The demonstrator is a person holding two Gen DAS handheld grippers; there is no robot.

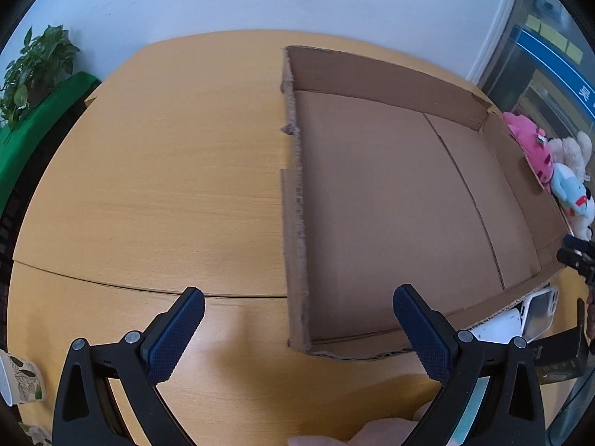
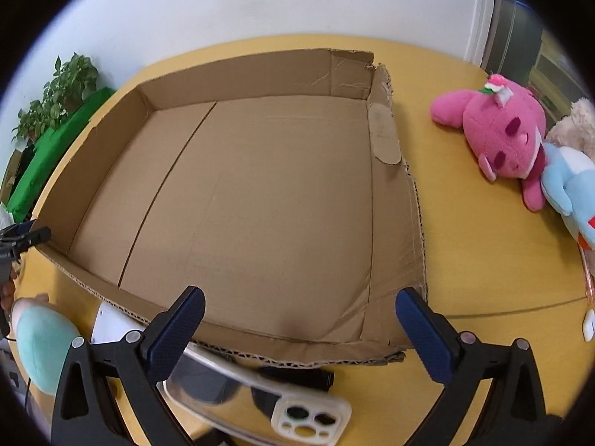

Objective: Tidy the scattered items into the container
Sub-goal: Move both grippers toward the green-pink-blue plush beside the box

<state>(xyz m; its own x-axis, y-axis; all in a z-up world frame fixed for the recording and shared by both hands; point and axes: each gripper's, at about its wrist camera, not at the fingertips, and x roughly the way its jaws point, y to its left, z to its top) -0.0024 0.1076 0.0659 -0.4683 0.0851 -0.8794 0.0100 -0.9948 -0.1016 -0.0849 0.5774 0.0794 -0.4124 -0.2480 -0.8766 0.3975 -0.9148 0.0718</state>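
- Shallow brown cardboard tray-box flat on light wooden tabletop, nothing inside; low walls at the back and left in the right wrist view, right edge ragged and folded down.
- Same box fills the right half of the left wrist view, torn corrugated wall facing the bare tabletop.
- Clear phone case with white camera cut-out frame on tabletop just in front of the box's near wall, beside a black oblong item; white flat item at the near-left corner, partly hidden.
- Pink plush toy with flower on head on tabletop right of the box, touching light-blue plush toy and cream plush toy.
- Right gripper low over the near wall, blue-padded fingers spread wide, holding nothing.
- Left gripper over the box's near-left corner, fingers spread wide, holding nothing.
- Green potted plant on green surface beyond the tabletop, against white wall.
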